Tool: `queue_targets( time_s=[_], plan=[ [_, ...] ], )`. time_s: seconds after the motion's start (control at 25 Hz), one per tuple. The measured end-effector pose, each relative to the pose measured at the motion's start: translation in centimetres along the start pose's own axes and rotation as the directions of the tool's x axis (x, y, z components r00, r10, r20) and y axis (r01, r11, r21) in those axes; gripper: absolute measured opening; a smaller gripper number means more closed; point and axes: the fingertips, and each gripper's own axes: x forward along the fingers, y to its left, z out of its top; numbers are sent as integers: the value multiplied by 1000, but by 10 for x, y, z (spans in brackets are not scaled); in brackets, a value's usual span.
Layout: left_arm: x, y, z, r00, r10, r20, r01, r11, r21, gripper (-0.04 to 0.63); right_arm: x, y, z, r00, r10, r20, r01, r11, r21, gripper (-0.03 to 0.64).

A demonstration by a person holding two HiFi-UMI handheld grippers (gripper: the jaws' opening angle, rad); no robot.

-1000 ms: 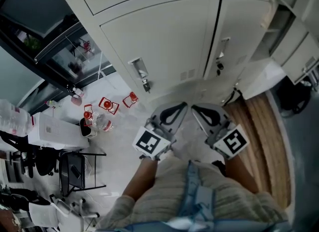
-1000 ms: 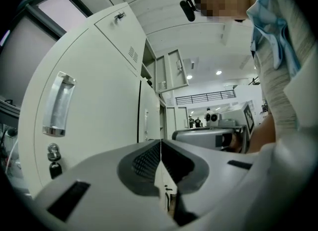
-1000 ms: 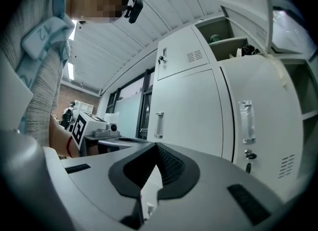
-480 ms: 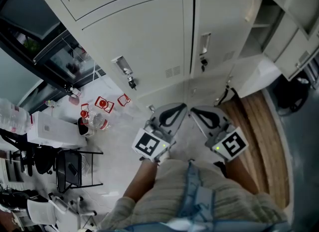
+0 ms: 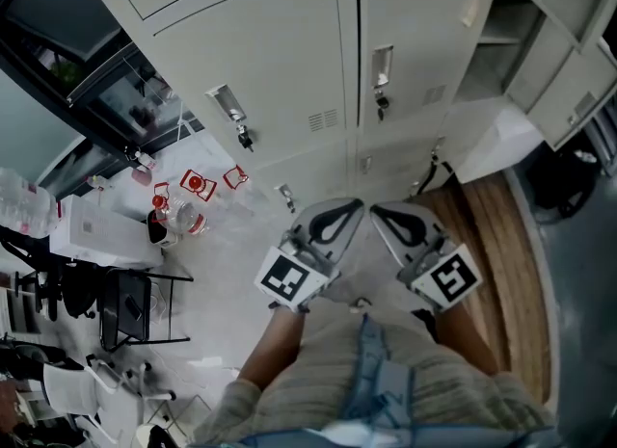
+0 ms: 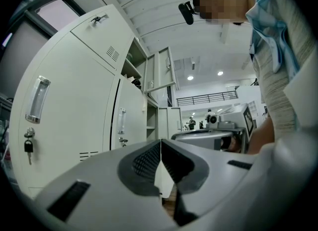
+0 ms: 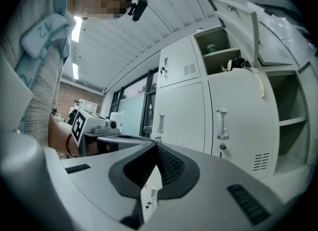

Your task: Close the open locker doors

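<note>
Across the left and middle of the head view, the closed doors (image 5: 275, 80) need nothing more from you. Below them you hold both tools clear of the lockers: the left tongs (image 5: 349, 209) are pressed together on nothing, and the right tongs (image 5: 384, 213) are likewise closed and empty. Further right the job remains, as I judge it: an open door (image 5: 578, 80) hangs beside a bare-looking shelved compartment (image 5: 501, 37), and the upper compartment (image 7: 221, 41) holds a pale cup-like thing (image 7: 211, 48) and a dark bundle (image 7: 239, 64).

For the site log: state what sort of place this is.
Probably a locker area in a large workplace hall: rows of pale metal lockers, some open doors, and a railed upper gallery beyond.
</note>
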Motion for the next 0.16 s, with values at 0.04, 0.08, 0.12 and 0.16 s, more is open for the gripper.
queue_targets(
  time_s=[0.04, 0.08, 0.12, 0.16],
  plan=[
    [-2, -4, 0, 1000, -2, -2, 2, 1000, 2, 8, -2, 3, 0, 1000, 4, 4, -4, 1000, 5, 2],
    [-4, -7, -1, 1000, -4, -3, 4, 1000, 4, 8, -3, 5, -1, 1000, 8, 5, -8, 1000, 9, 2],
    [-6, -11, -1, 1000, -5, -4, 5, 1000, 5, 8, -4, 8, -1, 1000, 13, 4, -13, 1000, 13, 2],
    [-8, -14, -1, 1000, -6, -5, 6, 1000, 6, 8, -5, 11, -2, 1000, 17, 3, -18, 1000, 16, 2]
  ],
)
